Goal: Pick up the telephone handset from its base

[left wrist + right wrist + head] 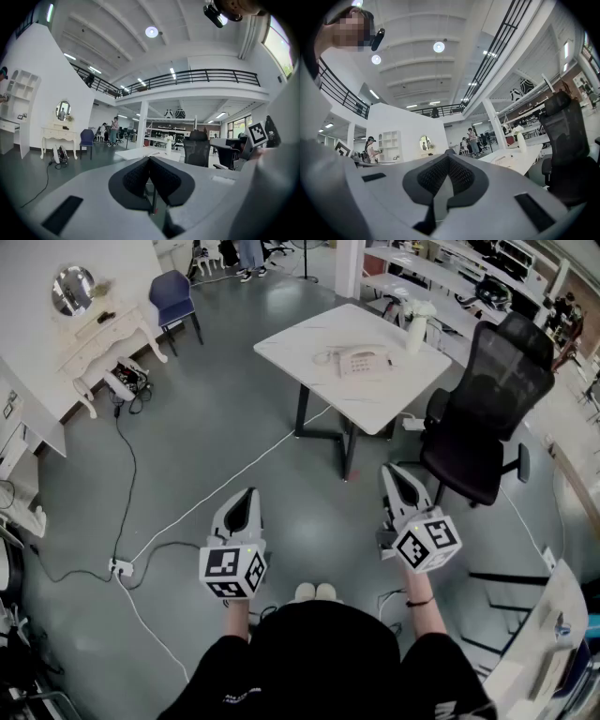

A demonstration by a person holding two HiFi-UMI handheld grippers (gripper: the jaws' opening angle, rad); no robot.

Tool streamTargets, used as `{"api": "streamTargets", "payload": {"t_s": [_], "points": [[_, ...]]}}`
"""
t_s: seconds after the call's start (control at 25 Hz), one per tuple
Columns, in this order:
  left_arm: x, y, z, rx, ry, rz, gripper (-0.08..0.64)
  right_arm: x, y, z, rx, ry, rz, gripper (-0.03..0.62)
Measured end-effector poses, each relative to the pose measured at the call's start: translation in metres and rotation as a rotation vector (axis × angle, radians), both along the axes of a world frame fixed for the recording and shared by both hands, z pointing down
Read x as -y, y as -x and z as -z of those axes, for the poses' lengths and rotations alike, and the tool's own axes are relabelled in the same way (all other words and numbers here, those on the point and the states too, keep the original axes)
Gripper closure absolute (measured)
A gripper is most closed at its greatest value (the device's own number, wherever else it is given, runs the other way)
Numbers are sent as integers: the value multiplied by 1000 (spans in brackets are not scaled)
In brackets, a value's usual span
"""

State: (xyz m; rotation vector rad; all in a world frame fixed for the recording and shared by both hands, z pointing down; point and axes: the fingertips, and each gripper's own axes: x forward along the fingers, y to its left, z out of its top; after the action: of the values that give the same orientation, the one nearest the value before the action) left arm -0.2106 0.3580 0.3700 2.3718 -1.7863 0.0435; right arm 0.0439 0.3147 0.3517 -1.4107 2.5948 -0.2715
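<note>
Both tools are closed tight and empty: the left tool (247,495) and right tool (394,471) are held about level over the floor, well apart from the table (300,338), where the telephone handset (349,359) appears to lie on its base (373,364). The step in hand is judged to be the approach: close on the table, spread one tool's jaws wide before reaching, take the handset across its middle and lift straight up so the base stays put. Count: two tools, one table, one handset, one base, one white bottle (415,324), one black chair (487,399).
</note>
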Motion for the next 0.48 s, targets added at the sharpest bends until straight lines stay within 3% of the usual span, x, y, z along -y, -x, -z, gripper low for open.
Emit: {"api": "streamTargets", "payload": {"t_s": [0.48], "points": [[10,-15,2,-1,4,6,560,10,-11,-3,5,8,15,600]]}}
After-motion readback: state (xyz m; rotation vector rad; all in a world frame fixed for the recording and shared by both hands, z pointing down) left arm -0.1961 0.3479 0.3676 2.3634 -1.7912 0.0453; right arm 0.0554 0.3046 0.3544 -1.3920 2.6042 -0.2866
